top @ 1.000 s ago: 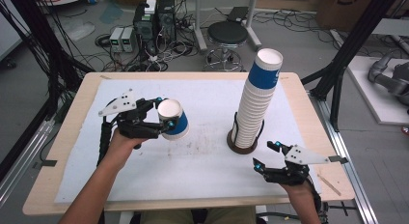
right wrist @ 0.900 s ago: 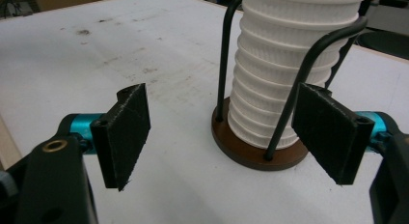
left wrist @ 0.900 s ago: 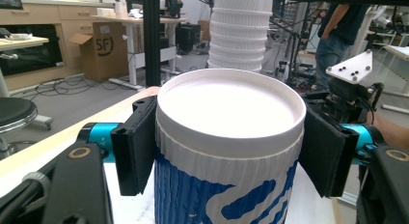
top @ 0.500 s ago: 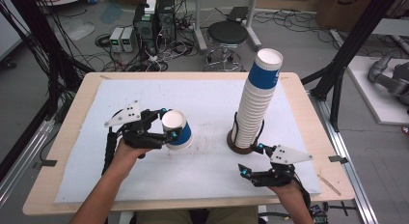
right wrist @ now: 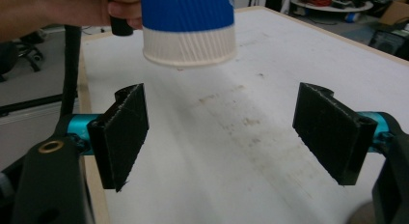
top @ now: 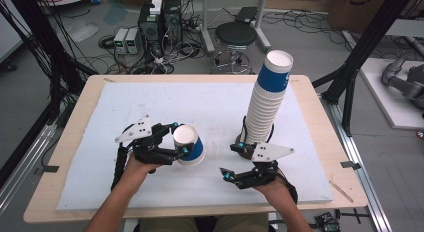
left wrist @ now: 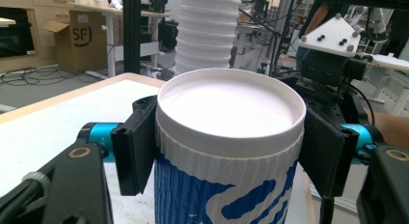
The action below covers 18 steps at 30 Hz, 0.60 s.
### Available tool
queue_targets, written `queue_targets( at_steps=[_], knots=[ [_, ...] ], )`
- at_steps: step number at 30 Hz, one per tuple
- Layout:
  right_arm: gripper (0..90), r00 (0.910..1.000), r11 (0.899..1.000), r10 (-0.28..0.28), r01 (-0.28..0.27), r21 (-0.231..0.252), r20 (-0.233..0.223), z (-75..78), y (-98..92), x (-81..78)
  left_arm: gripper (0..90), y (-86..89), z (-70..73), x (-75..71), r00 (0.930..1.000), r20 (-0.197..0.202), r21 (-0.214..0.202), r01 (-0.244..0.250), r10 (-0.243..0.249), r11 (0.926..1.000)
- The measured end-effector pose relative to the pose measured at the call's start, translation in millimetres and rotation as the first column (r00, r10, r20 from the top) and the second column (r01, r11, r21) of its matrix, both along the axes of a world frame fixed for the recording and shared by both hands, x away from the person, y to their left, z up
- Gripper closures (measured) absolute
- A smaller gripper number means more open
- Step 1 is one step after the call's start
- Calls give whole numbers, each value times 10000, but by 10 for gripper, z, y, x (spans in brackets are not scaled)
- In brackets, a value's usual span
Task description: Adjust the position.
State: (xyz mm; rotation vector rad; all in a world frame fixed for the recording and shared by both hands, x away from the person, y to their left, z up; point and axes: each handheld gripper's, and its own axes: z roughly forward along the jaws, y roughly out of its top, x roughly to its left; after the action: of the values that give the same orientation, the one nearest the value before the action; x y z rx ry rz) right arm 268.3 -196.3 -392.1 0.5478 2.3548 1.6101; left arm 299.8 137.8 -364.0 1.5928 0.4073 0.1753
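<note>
My left gripper (top: 181, 140) clamped the tilted cup (top: 190, 146) at frame centre-left, seemingly just off the mat, while my right gripper (top: 234, 161) gaped empty lower right.

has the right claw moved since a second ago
Yes. In the high view the right claw has slid left along the near side of the table, from right of the tall cup stack to just in front of its base, jaws open.

The left claw (top: 181, 141) hung at the near left, its forearm entering from the near edge, jaws clamped on the sides of a blue-and-white ribbed paper cup (top: 190, 148). The right claw (top: 233, 161) sat low at the near right, pointing left, jaws spread wide with nothing between them.
</note>
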Motion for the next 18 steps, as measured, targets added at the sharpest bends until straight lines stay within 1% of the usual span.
queue_targets(
  at_steps=[1,2,3,8,9,10,12,13,14,15,18],
  knots=[
    [205,9999,9999,108,-108,-16,29,4,45,15,298,-16,-24,-12,10000,-1,-12,31,-31,10000],
    [205,9999,9999,108,-108,-16,29,4,45,15,298,-16,-24,-12,10000,-1,-12,31,-31,10000],
    [206,9994,9994,335,-335,-48,-3,1,131,44,298,-26,-37,-19,10000,5,20,63,-63,10000],
    [205,9972,9972,746,-746,-54,-93,-30,254,90,298,-79,-81,-57,9997,80,83,209,-209,9997],
    [205,9972,9972,746,-746,-54,-93,-30,254,90,298,-99,-90,-64,9995,141,170,284,-287,9995],
    [205,9955,9955,938,-940,-103,-160,-50,304,107,299,-127,-101,-71,9993,164,211,342,-346,9992],
    [205,9955,9955,940,-942,-125,-156,-54,314,113,299,-165,-106,-81,9988,180,352,452,-459,9984],
    [205,9945,9948,1012,-1015,-122,-262,-62,342,109,299,-197,-109,-91,9978,237,432,606,-617,9972],
    [205,9943,9943,1056,-1058,-105,-175,-64,348,113,299,-210,-111,-96,9975,243,432,658,-669,9969],
    [205,9940,9948,1004,-1010,-117,-425,-61,354,92,299,-221,-111,-100,9970,243,451,728,-739,9963],
    [205,9930,9935,1137,-1139,-26,-315,-68,374,88,299,-244,-114,-109,9960,282,473,838,-852,9954]
  ],
)
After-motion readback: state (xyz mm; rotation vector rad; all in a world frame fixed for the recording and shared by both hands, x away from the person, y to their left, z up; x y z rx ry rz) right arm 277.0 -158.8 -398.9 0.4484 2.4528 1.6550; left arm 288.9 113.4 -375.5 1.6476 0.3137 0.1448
